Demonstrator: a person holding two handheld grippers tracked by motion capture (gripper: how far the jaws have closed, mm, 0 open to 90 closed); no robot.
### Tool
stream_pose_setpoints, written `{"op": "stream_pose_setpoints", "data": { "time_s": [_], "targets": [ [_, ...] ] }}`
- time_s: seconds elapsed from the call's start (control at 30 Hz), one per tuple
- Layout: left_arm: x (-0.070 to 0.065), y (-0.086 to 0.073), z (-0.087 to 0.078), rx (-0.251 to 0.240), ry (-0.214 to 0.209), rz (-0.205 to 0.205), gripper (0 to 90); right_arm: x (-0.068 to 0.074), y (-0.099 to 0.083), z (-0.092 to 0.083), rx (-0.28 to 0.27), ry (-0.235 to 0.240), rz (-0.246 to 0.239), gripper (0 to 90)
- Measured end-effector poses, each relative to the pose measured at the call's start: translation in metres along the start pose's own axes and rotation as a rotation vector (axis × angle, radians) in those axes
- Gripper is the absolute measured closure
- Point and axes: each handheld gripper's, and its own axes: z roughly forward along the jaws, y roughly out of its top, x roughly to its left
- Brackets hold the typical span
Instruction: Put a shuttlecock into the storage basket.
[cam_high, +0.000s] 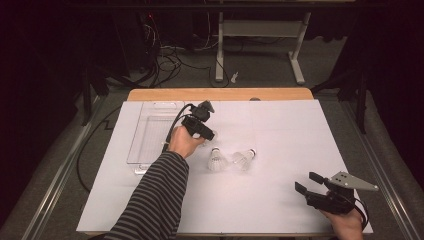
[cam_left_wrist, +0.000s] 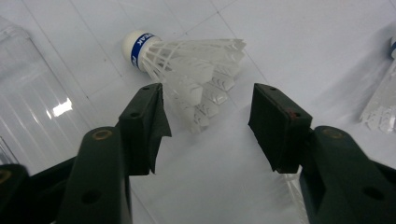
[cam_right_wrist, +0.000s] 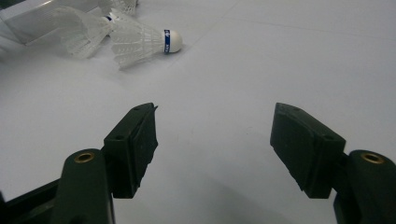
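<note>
A white shuttlecock (cam_left_wrist: 191, 70) with a blue-banded cork lies on its side on the white sheet. My left gripper (cam_left_wrist: 208, 107) hovers open just over its feather skirt, jaws either side and not touching. In the high view the left gripper (cam_high: 209, 134) is left of centre, beside two more shuttlecocks (cam_high: 216, 160) (cam_high: 244, 159) lying close together. My right gripper (cam_high: 306, 183) rests open and empty near the front right corner. Its view shows the shuttlecocks (cam_right_wrist: 140, 42) (cam_right_wrist: 79, 30) far ahead at the upper left.
A clear plastic tray (cam_high: 150, 132) sits at the back left of the white sheet (cam_high: 280, 130), just left of the left gripper. A wooden table edge (cam_high: 220, 94) runs along the back. Cables and table legs lie on the floor beyond.
</note>
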Motion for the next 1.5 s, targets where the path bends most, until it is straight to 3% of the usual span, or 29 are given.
{"op": "stream_pose_setpoints", "data": {
  "time_s": [0.2, 0.57, 0.83, 1.0, 1.5],
  "targets": [
    [0.002, 0.001, 0.006, 0.023, 0.017, -0.008, 51.1, 0.000, 0.000, 0.000, -0.001, 0.001, 0.000, 32.1],
    [0.007, 0.002, 0.014, 0.052, 0.007, -0.037, 55.2, 0.000, 0.000, 0.000, -0.006, 0.009, 0.001, 31.9],
    [0.009, 0.002, 0.016, 0.052, 0.003, -0.049, 63.1, 0.001, 0.000, 0.000, -0.003, 0.007, 0.000, 31.9],
    [0.009, 0.001, 0.017, 0.052, 0.025, -0.049, 66.7, 0.001, 0.000, 0.000, -0.004, 0.002, -0.009, 32.0],
    [0.011, 0.000, 0.015, 0.057, 0.040, -0.057, 83.2, 0.001, 0.000, 0.000, -0.006, 0.002, -0.007, 31.9]
  ]
}}
